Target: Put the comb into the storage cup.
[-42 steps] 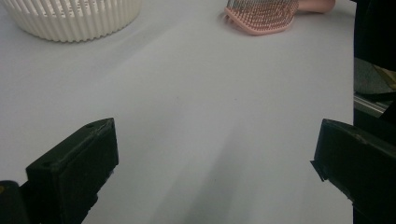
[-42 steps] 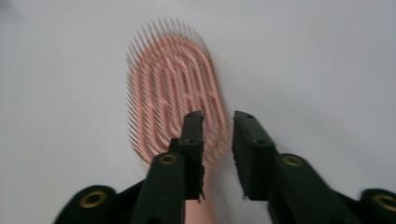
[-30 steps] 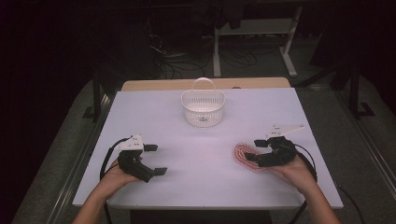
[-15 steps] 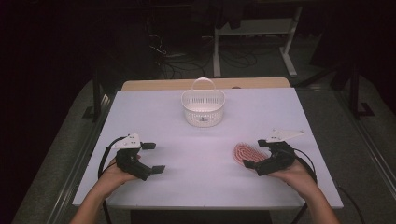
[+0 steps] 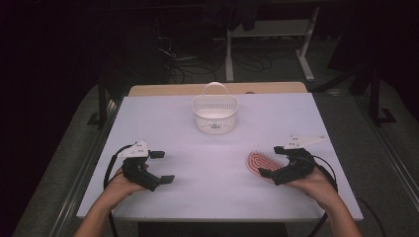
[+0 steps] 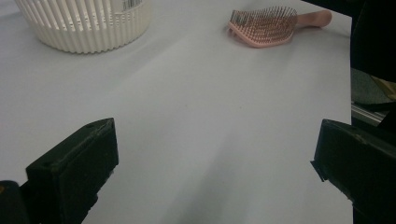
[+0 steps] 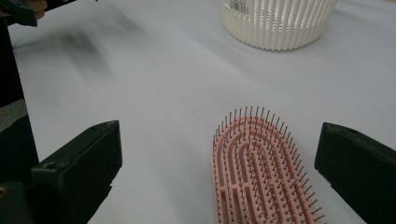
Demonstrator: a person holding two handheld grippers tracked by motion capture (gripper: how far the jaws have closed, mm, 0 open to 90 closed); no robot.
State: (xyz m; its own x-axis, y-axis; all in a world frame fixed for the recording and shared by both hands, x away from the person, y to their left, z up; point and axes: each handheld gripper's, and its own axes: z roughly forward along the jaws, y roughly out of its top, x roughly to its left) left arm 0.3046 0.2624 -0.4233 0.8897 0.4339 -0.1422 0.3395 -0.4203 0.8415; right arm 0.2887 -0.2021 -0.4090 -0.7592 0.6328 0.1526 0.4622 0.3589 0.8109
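My right gripper (image 5: pixel 270 161), jaws spread wide, straddles the pink hairbrush (image 7: pixel 261 172), which lies bristles-up on the table nearer me than the white basket (image 5: pixel 215 114). I should close squarely across the brush; my left gripper (image 5: pixel 163 167) rests open and empty

My right gripper (image 5: pixel 273 162) just beside the hairbrush (image 5: pixel 258 162), basket (image 5: pixel 215 114) far centre on the table (image 5: pixel 197 192), my left gripper (image 5: pixel 160 166) near left
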